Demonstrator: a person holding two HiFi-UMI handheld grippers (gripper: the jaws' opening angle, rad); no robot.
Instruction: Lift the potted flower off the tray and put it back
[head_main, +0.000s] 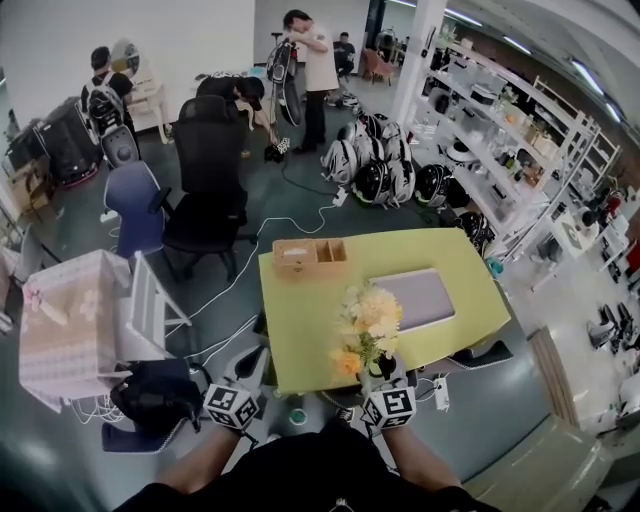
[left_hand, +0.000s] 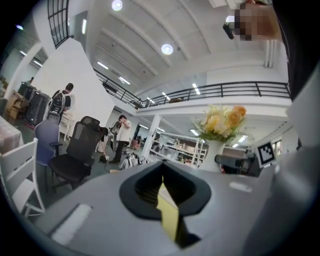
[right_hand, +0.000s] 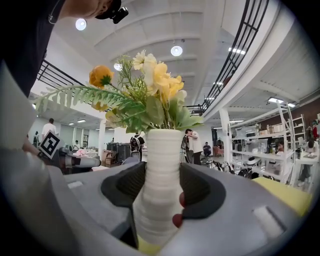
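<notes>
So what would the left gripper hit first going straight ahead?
Nothing near, it seems: the left gripper aims past the yellow table's left edge over open floor; the black chair sits left of that line.

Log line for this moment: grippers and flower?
right gripper: shut on potted flower | left gripper: shut, empty | potted flower: off tray, by near edge of table

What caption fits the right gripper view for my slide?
Right gripper clamped on a ribbed white vase of yellow and orange flowers, shelves behind at right.
</notes>
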